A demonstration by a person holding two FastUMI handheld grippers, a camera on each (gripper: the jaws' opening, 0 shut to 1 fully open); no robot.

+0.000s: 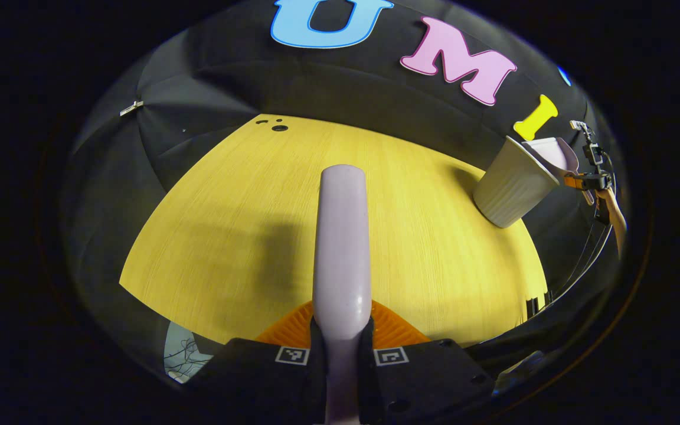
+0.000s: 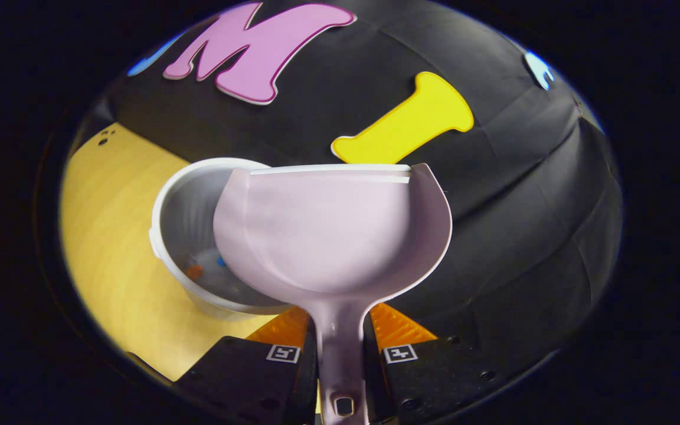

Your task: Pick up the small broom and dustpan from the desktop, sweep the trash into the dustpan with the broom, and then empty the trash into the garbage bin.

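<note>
the right gripper (image 2: 340, 354) clamps the dustpan (image 2: 331, 236) over the bin (image 2: 183, 236), the left gripper (image 1: 340, 354) clamps the broom (image 1: 343, 236); too little tilt may leave trash inside

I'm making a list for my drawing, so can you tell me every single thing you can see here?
Broom: one, pale lilac handle, held over the table in the left gripper view.
Dustpan: one, pale lilac, held over the bin.
Bin: one, white, standing on the table near its edge.
Trash: a few small orange and blue bits, inside the bin.
Table: one, yellow wood.
Left gripper: one, shut on the broom.
Right gripper: one, shut on the dustpan.
Hand: one, far off by the bin, holding the right gripper.
</note>
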